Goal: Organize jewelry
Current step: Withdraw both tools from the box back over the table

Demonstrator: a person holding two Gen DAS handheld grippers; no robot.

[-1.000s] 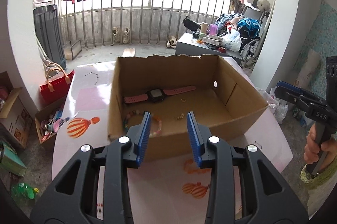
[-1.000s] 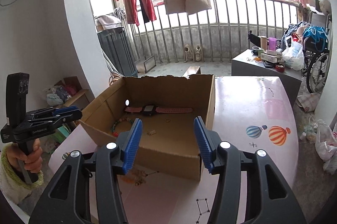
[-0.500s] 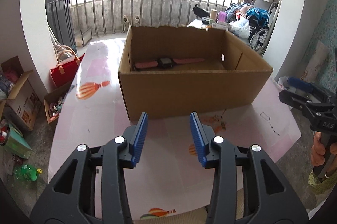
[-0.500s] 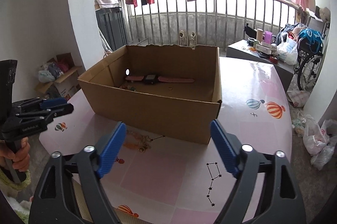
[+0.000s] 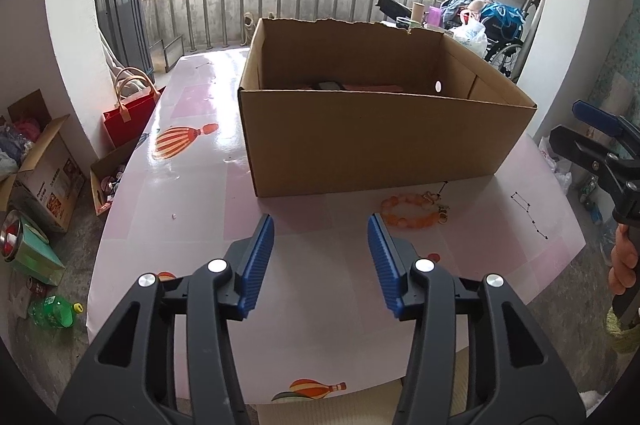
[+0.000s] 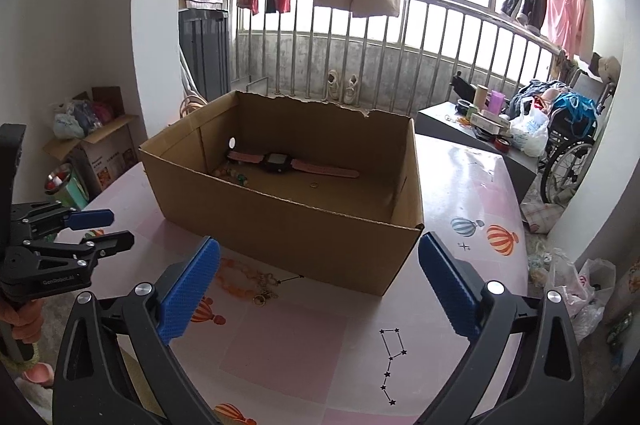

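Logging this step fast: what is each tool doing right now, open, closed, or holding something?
Left tool: open, holding nothing; its jaws have just been opening.
Right tool: wide open, holding nothing; its jaws have just been opening too.

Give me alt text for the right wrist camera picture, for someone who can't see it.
An open right gripper hovers over a pink table, aimed at an orange bead bracelet lying beside a cardboard box. Inside the box lie a pink-strapped watch and another beaded piece. The left gripper, empty, sits at the left edge.
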